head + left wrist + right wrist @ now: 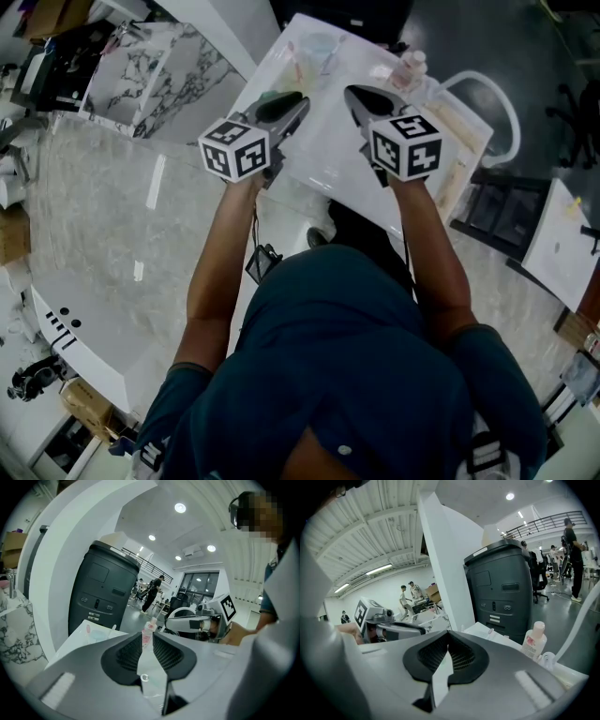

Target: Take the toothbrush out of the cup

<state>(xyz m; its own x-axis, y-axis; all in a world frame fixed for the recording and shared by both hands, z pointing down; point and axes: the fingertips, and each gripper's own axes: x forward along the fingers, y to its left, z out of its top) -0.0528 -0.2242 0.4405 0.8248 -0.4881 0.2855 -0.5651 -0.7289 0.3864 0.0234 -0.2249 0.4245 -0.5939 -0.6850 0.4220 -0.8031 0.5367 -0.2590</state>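
Observation:
A clear cup [317,52] with toothbrushes in it stands at the far end of the white table [328,159]. From the left gripper view the cup [99,633] lies ahead and to the left, a pink toothbrush [87,630] sticking up from it. My left gripper [300,99] hovers over the table short of the cup, its jaws a little apart with nothing between them. Beside it, my right gripper [352,92] is shut and empty. In the right gripper view a toothbrush tip [489,631] shows just past the shut jaws [448,643].
A small bottle with a pink label [410,67] stands right of the cup, also visible as the bottle [534,641] in the right gripper view. A tall dark grey bin [101,597] rises behind the table. A white chair [492,112] is at the right.

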